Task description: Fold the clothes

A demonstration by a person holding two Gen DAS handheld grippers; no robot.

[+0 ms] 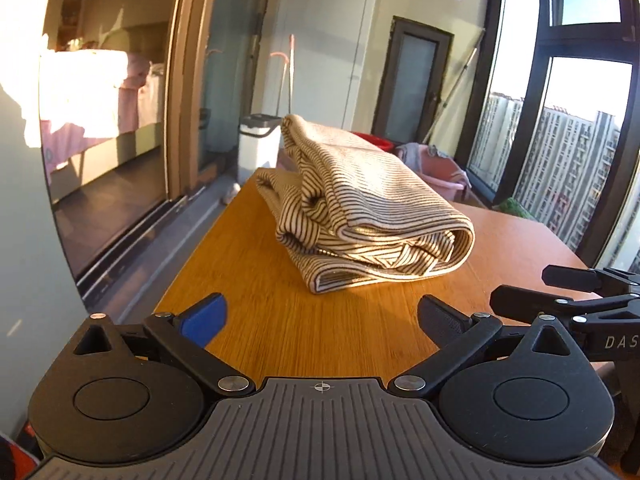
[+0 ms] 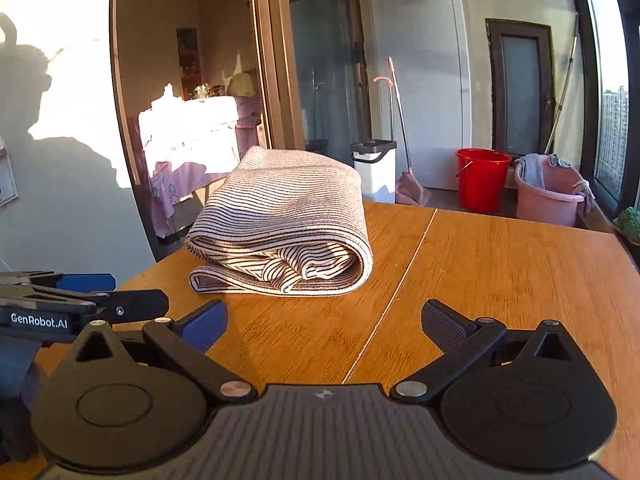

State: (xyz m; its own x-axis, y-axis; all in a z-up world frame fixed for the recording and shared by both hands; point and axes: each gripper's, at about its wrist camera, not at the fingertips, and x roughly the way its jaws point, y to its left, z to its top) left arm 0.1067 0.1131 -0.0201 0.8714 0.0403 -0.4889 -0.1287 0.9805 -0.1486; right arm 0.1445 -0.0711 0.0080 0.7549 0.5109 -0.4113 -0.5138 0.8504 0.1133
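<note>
A cream garment with thin dark stripes (image 1: 372,208) lies folded in a thick bundle on the wooden table (image 1: 280,320). It also shows in the right wrist view (image 2: 288,220), left of the table's seam. My left gripper (image 1: 322,320) is open and empty, short of the bundle's near edge. My right gripper (image 2: 324,322) is open and empty, near the table's front, with the bundle ahead and to the left. Each gripper shows at the edge of the other's view: the right one (image 1: 560,300), the left one (image 2: 80,300).
A white bin (image 2: 376,172), a red bucket (image 2: 480,180) and a pink basin with cloths (image 2: 548,196) stand on the floor behind the table. A sliding glass door (image 1: 120,120) is on the left, tall windows (image 1: 560,160) on the right.
</note>
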